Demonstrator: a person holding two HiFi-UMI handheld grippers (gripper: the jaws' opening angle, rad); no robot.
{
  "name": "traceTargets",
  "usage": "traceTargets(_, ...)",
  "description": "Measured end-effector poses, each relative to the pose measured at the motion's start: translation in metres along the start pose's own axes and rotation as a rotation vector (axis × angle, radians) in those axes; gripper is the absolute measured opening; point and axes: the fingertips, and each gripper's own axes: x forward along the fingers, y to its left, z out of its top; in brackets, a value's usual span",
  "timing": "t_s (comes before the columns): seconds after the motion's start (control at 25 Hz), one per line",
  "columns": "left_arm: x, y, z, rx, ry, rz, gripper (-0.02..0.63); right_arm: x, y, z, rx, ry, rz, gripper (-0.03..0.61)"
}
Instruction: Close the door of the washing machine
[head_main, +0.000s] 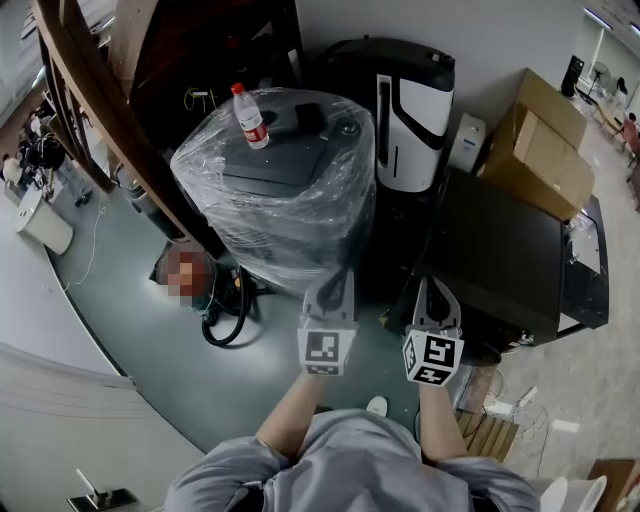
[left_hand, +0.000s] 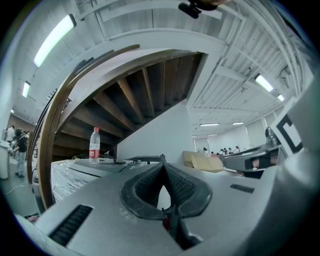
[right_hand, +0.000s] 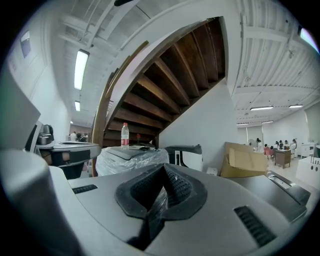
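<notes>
- Head view: washing machine (head_main: 300, 235), wrapped in clear film, stands on the floor (head_main: 120, 330) ahead of the person, beside a wooden staircase (right_hand: 165, 85). A water bottle (head_main: 250, 117) stands upright on its top.
- Dark top lid (head_main: 275, 165) appears to lie flat. No open door can be made out in any view, so how much closing remains is uncertain.
- Left gripper (head_main: 341, 280): jaws closed tip to tip, holding nothing. It is near the machine's front side, and the left gripper view shows it apart from the film.
- Right gripper (head_main: 432, 292): jaws likewise together and empty. It is just beside the left one, over the gap between the machine and a dark cabinet (head_main: 500, 260).
- Step in hand, as judged: approach, before any contact with the door.
- Next move, as judged: find the door's free edge, set one closed gripper against it and press until it seats. A jolt to the top could topple the bottle.
</notes>
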Motion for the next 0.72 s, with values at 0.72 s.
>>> traceTargets(0.72,-0.003,0.008,0.003,0.002,-0.003,0.007,-0.002,0.003,0.016,0.009,-0.010,-0.020,0.027,-0.002)
